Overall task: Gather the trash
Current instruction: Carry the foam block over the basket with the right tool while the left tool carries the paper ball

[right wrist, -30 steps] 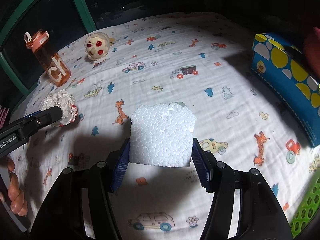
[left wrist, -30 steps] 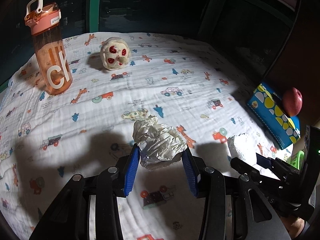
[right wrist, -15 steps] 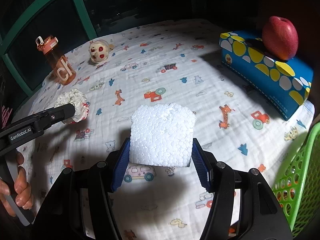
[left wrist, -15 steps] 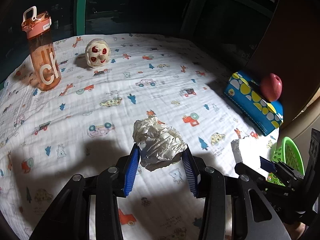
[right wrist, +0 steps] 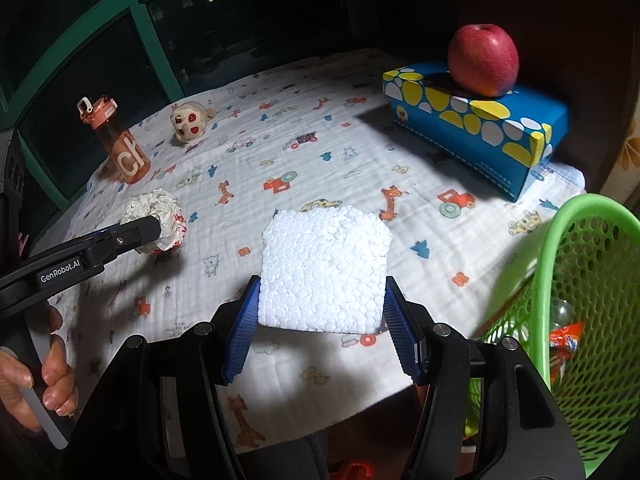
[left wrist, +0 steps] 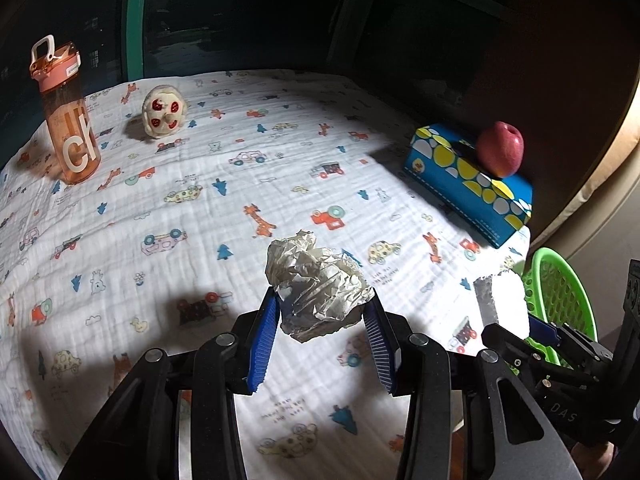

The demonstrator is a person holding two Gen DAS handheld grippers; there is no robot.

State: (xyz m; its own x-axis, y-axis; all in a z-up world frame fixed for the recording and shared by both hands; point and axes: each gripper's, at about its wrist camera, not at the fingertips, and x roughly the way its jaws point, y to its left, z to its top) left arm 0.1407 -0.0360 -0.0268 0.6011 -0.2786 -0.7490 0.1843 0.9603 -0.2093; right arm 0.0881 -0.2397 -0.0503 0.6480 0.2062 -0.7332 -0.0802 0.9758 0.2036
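Note:
My left gripper is shut on a crumpled paper ball and holds it above the printed cloth; the ball also shows in the right wrist view. My right gripper is shut on a white foam block, held above the table's front right part; the block also shows in the left wrist view. A green mesh basket stands off the table's right edge, just right of the foam block, with a wrapper inside. The basket also shows in the left wrist view.
An orange water bottle and a small plush toy stand at the far left. A blue tissue box with a red apple on it sits at the far right. The printed cloth covers the table.
Both grippers have moved right and back toward the table's front right edge with their loads still held. The green basket has come into the right wrist view.

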